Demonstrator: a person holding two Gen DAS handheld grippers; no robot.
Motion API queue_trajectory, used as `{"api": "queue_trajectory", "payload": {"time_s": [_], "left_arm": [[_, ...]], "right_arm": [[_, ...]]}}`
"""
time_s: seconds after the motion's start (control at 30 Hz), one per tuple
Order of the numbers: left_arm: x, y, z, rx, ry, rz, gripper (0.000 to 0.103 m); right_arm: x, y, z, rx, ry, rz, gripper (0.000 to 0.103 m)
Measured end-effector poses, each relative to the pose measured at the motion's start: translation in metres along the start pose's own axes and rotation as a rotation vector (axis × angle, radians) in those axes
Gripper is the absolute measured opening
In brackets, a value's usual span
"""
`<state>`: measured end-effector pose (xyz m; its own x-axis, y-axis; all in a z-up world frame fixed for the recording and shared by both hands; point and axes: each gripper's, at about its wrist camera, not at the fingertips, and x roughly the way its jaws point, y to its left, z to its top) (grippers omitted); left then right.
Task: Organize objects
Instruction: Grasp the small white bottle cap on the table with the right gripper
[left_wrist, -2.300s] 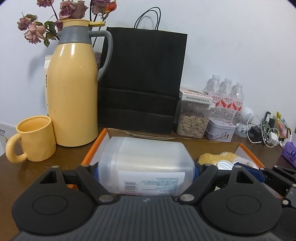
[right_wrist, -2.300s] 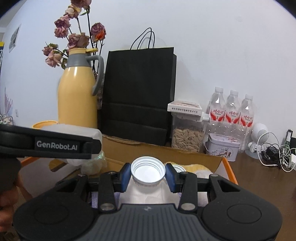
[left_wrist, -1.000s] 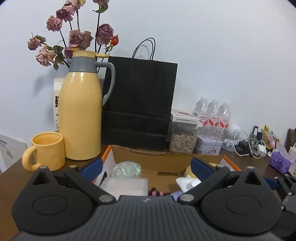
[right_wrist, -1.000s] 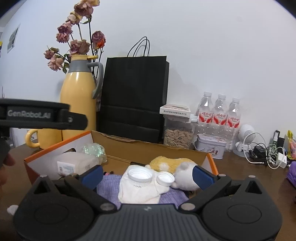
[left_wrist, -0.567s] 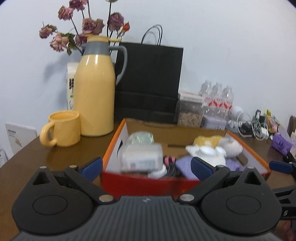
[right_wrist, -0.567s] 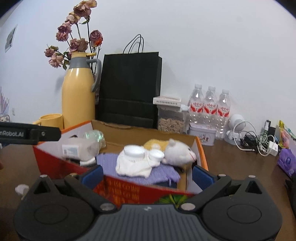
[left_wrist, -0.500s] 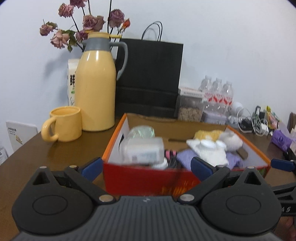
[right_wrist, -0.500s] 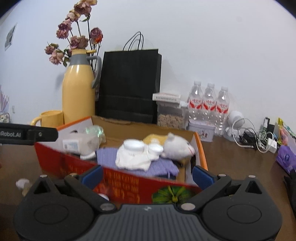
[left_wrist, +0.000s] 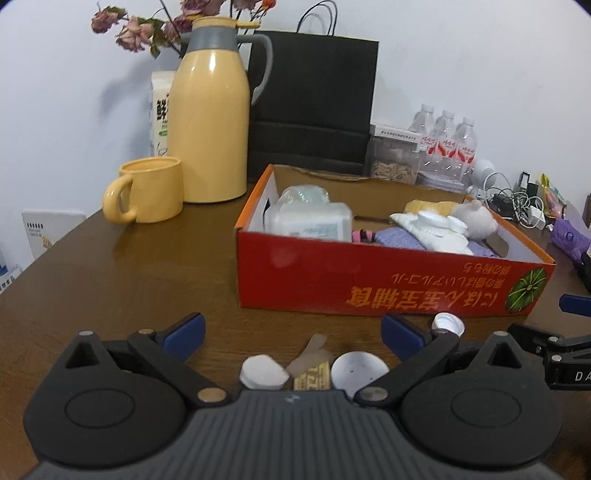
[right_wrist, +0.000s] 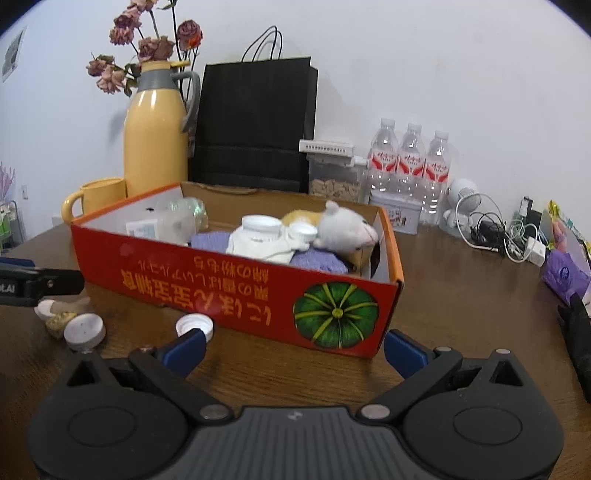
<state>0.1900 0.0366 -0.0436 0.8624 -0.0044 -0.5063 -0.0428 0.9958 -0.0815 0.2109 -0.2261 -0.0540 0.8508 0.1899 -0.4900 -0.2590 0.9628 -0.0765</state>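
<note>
left gripper (left_wrist: 291, 330) jaws wide open, empty, low over tabletop (left_wrist: 155, 280); white caps (left_wrist: 360, 369) and scraps between them. right gripper (right_wrist: 293, 347) jaws also spread, empty. red box (right_wrist: 236, 284) just ahead of both, holding plastic container (left_wrist: 310, 221), cloths, plush toy (right_wrist: 345, 229).

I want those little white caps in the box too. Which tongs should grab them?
Probably the left tongs: open, with two white caps on the table between the tips. The right tongs, also open, face the red box.
</note>
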Motion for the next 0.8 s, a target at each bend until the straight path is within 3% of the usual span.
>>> {"api": "queue_trajectory", "payload": {"time_s": [0.17,0.43,0.6,0.73,0.8], "left_arm": [[0.003,0.005,-0.001,-0.025,0.021,0.002,0.103],[0.004,0.006,0.000,-0.028,0.030,0.007,0.103],[0.005,0.007,0.000,-0.033,0.033,0.009,0.103],[0.006,0.008,0.000,-0.040,0.039,0.010,0.103],[0.006,0.008,0.000,-0.042,0.041,0.010,0.103]], "right_arm": [[0.005,-0.003,0.000,0.016,0.034,0.000,0.103],[0.014,0.008,0.003,0.010,0.086,0.102,0.100],[0.028,0.022,0.009,0.013,0.111,0.151,0.084],[0.039,0.035,0.015,0.007,0.118,0.175,0.065],[0.045,0.041,0.018,0.006,0.127,0.180,0.064]]}}
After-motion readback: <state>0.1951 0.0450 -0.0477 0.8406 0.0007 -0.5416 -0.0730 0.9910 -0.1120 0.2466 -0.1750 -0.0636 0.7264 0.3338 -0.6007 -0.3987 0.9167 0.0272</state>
